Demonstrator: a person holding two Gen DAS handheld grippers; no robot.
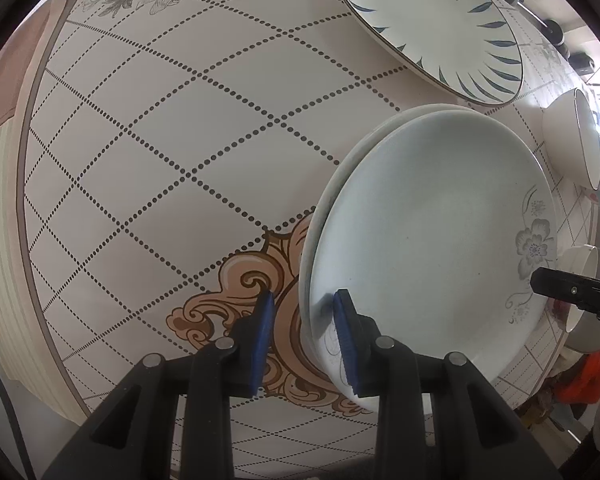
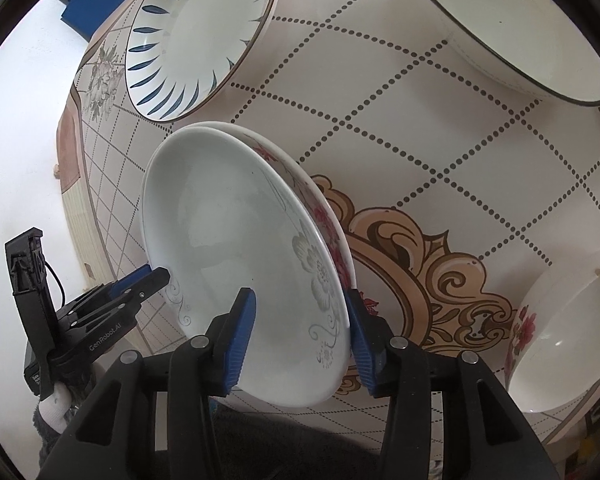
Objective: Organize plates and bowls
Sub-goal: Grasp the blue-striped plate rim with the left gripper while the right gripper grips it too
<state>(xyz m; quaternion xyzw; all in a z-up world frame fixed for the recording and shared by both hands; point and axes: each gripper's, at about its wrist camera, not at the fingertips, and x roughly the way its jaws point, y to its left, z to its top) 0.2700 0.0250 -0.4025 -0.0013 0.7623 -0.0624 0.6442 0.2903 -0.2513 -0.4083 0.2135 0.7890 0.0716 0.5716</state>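
A tabletop (image 1: pixel 188 128) covered in a cream cloth with dotted diamond lines and a tan scroll ornament fills both views. Near its middle sit two stacked plates: the upper one, a pale plate with a grey flower (image 1: pixel 432 240), rests on a plate with red flowers (image 2: pixel 332 220), whose rim shows along one side beneath it in the right wrist view. Beyond the stack, apart from it, lies a plate ringed with dark blue leaf strokes (image 1: pixel 432 20). In the right wrist view a white bowl with a dark rim (image 2: pixel 512 28) sits at the far right of the tabletop, and a bowl with red flowers (image 2: pixel 568 336) sits near the right edge, well apart from the stack. The left gripper (image 1: pixel 304 344) has its blue pads spread apart, straddling the near rim of the stack: one pad lies over the grey-flower plate and the other outside the rim over the cloth. The right gripper (image 2: pixel 300 340) is likewise spread wide, its pads on either side of the opposite rim of the stack; whether they touch the plates cannot be told.
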